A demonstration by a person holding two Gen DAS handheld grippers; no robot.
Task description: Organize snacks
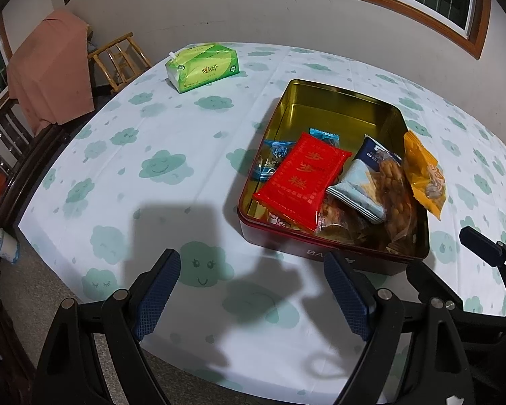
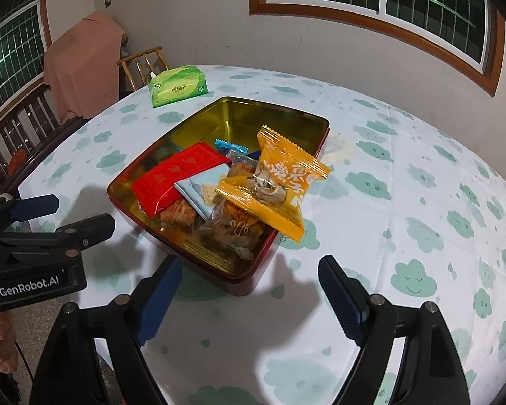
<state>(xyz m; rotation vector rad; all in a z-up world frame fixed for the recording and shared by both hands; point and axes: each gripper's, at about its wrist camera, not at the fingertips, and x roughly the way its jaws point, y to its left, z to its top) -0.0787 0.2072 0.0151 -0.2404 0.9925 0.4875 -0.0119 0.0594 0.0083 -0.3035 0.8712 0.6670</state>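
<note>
Blue-padded fingers of the left gripper (image 1: 253,292) stand released above the bench (image 1: 124,155); the right gripper (image 2: 249,295) is likewise spread and empty. Just beyond both sits the tin (image 1: 334,101), holding a red packet (image 1: 300,179) and other snacks. Only the right wrist view reads the orange packet (image 2: 273,189) propped on the tin's rim face-on. Farther off lies a green tissue pack (image 1: 202,67).

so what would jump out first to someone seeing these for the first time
The open gold-lined tin in the middle of the cloud-print tablecloth, heaped with snacks: a bright red packet on top and an orange packet leaning over its rim. Behind it lies a green tissue pack, and both grippers, left gripper and right gripper, hang open and empty in front.
</note>
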